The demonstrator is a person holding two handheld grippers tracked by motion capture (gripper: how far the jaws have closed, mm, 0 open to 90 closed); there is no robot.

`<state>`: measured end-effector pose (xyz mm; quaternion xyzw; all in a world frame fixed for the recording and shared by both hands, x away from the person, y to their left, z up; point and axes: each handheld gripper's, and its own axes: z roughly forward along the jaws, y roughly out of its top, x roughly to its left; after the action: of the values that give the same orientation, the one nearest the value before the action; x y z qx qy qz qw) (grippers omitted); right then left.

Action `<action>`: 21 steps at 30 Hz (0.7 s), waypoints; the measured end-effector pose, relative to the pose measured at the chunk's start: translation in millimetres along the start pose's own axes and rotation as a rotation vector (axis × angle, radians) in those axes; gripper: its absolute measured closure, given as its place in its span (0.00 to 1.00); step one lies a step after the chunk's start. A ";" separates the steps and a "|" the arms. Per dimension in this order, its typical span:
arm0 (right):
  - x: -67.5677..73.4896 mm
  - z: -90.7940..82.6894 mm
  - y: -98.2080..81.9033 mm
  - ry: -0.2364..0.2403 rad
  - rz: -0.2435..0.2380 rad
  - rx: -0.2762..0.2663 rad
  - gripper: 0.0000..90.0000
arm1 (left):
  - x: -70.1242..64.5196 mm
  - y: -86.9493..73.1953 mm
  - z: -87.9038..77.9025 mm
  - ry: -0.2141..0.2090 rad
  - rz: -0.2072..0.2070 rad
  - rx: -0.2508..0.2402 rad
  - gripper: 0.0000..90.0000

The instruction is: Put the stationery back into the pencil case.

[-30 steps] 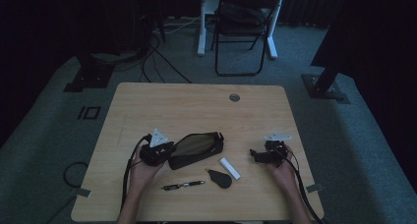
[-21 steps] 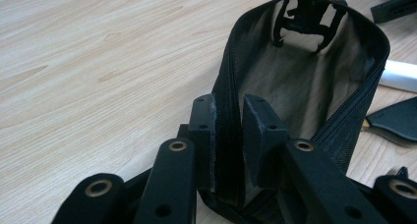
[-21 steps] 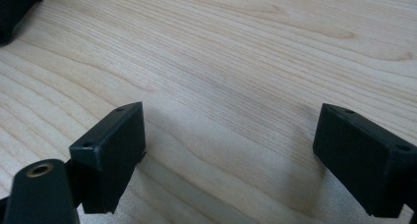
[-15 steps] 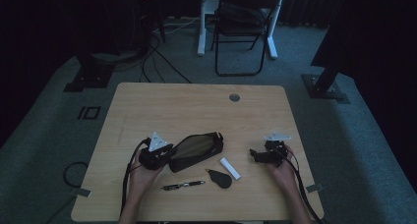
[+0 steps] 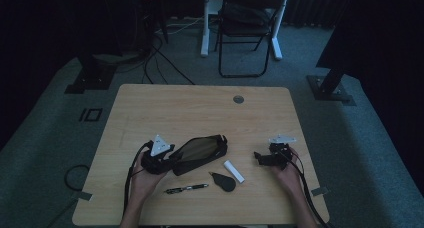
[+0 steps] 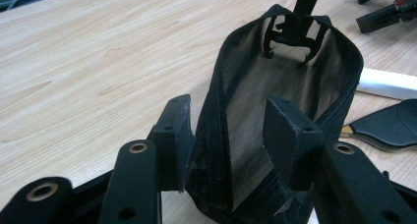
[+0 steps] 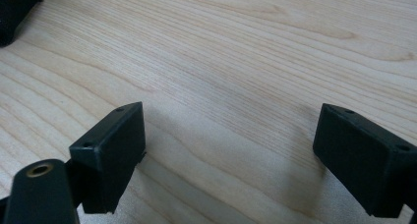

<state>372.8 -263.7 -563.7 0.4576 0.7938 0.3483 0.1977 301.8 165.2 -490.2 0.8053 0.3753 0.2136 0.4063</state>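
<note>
A black zippered mesh pouch [image 5: 200,152] lies on the near half of the wooden table [image 5: 200,108], left of centre. Its long axis runs from near-left to far-right, with the near-left end at the left gripper [image 5: 167,160]. The left gripper view looks along the pouch [image 6: 275,111]: the zip mouth gapes upward, the mesh inside shows, and a black clip sits at the far end. That gripper's [image 6: 231,145] jaws have just been opening; they stand apart on either side of the pouch's near end, the left pad close against the zip edge, the right one over the mesh, not clamping.

Just right of the pouch lie a white stick-shaped object [image 5: 234,171], a black teardrop-shaped object [image 5: 223,181] and, nearer the person, a dark pen [image 5: 187,189].

The right gripper [image 5: 257,157] rests near the table's right edge, well apart from the pouch. Its own view shows its [image 7: 228,145] jaws wide apart over bare wood grain, with nothing between them.
</note>
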 end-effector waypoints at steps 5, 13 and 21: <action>0.2 0.0 0.0 0.002 -0.004 -0.001 0.14 | 3.9 -2.7 -8.8 0.020 -0.019 -0.019 0.58; -0.4 0.0 0.0 -0.006 0.004 0.000 0.14 | 7.1 -10.8 -17.3 0.049 -0.046 -0.028 0.56; -1.2 -0.6 -0.5 -0.006 0.004 -0.005 0.16 | 8.1 -16.8 -26.8 0.064 -0.063 -0.041 0.54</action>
<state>372.7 -265.1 -563.6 0.4599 0.7914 0.3495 0.2003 282.2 191.3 -488.0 0.7772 0.4089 0.2340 0.4172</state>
